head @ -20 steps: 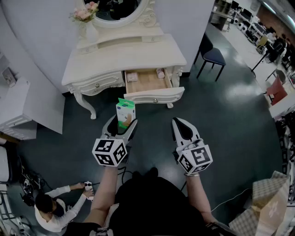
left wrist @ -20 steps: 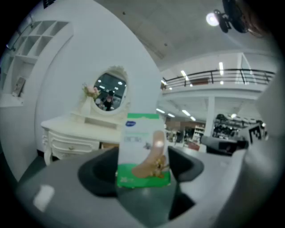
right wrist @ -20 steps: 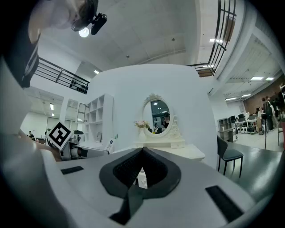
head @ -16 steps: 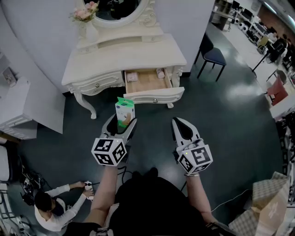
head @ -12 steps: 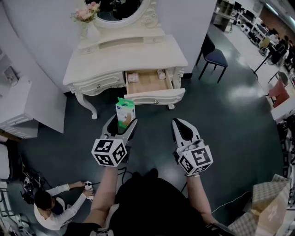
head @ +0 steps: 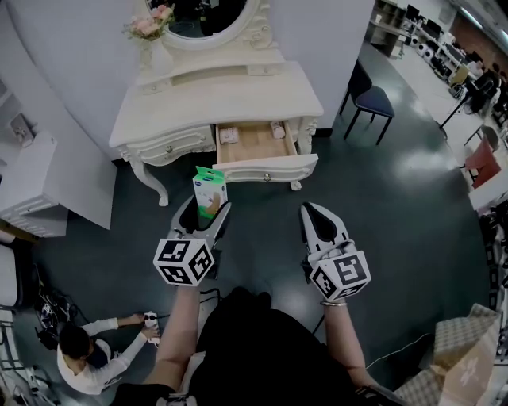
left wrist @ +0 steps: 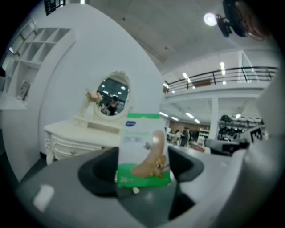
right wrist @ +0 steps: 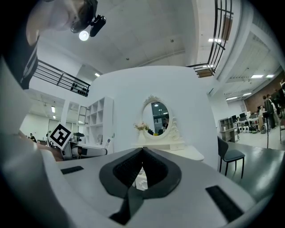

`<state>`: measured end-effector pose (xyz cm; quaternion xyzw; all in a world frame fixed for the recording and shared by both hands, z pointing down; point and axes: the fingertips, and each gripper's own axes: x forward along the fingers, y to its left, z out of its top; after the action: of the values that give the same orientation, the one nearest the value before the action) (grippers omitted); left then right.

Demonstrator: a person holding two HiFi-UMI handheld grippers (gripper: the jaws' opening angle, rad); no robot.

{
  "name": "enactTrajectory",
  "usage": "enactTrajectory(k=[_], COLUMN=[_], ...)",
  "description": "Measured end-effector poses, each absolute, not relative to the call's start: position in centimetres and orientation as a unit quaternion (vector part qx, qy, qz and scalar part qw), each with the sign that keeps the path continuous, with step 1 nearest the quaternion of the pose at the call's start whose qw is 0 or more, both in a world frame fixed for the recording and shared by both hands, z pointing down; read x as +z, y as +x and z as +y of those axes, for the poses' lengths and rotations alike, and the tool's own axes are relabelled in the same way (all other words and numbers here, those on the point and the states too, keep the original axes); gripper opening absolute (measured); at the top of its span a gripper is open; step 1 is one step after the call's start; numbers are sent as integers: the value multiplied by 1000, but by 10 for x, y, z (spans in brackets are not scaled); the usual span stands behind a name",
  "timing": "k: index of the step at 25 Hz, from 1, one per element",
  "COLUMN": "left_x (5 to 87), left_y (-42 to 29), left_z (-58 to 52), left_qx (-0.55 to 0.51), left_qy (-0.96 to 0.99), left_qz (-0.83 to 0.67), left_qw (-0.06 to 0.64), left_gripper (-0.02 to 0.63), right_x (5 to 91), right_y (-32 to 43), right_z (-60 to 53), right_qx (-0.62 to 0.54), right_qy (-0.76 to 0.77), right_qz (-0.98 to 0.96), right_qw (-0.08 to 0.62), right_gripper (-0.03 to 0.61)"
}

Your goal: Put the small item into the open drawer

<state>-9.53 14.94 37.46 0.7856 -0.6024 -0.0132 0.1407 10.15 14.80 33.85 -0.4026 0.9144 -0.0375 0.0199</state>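
A small white-and-green box [head: 210, 191] stands upright between the jaws of my left gripper [head: 204, 211], which is shut on it. In the left gripper view the box [left wrist: 143, 151] fills the middle and the gripper [left wrist: 143, 171] clamps its lower part. The white dressing table [head: 182, 103] stands ahead, its right drawer [head: 254, 143] pulled open with small items at the back. My right gripper [head: 316, 214] hovers beside the left one, shut and empty; in its own view the gripper [right wrist: 143, 153] shows its tips meeting.
An oval mirror [head: 208, 17] and a vase of flowers [head: 144, 28] sit on the table's back shelf. A dark chair [head: 367, 99] stands to the right. A person [head: 87, 357] crouches on the floor at lower left beside cables. A white cabinet [head: 28, 186] stands at left.
Both grippers have shifted slightly, the left one a little left with the box still in it. The table sits marginally higher in the view.
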Motion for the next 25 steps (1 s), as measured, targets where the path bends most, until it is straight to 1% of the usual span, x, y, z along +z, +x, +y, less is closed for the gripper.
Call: enactTrajectory(k=[10,25], left_x=[368,377], left_y=[-104,-148], left_z=[113,-23], left_qx=[-7,-18], left_qy=[792,796], left_qz=[-598,-592], left_qw=[125,127], left_gripper=[347,347], right_x=[335,330], right_y=[97,64], right_z=[116,-14], right_qx=[-44,-34], right_qy=[-406,-425], right_qz=[912,904], right_qw=[24,24], right_gripper=[-3,-3])
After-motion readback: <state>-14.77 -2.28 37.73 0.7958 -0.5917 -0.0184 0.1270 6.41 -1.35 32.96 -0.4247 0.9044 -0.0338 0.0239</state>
